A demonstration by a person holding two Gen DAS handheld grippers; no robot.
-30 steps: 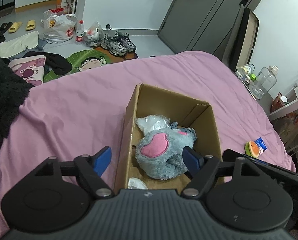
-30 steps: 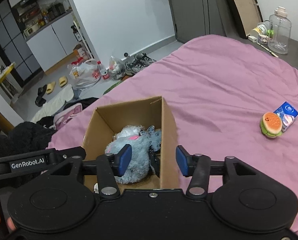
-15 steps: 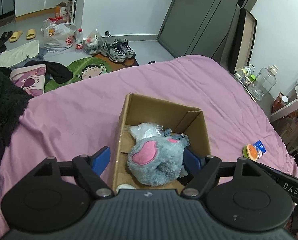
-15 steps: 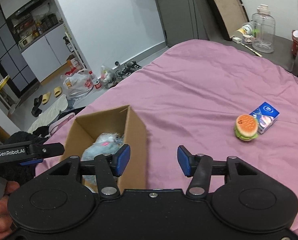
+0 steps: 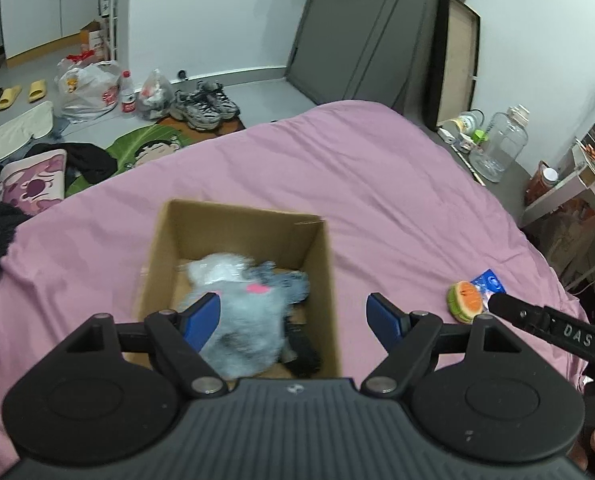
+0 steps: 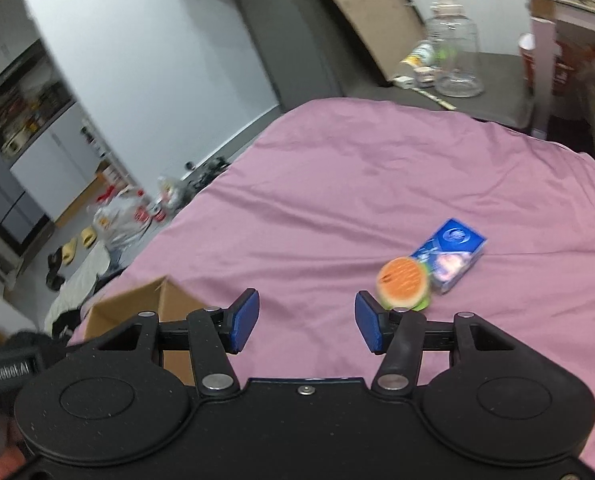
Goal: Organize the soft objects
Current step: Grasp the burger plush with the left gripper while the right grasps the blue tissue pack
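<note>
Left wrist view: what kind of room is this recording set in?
Most likely a bedroom in a small flat. A bed with a pink sheet fills the view, shoes and slippers lie on the floor by the door, and kitchen-style cabinets show beyond.

Plain pink-mauve bed sheet [image 6: 337, 184] filled mid-frame. Brown cardboard box [image 5: 317, 248] held a grey fluffy plush toy [image 5: 245, 328] with a pink patch. Orange-and-green burger-shaped soft toy [image 6: 403, 282] sat right of centre, touching a blue printed carton [image 6: 451, 254]. Gripper pads [image 6: 243, 320] were blue, bodies black.
</note>
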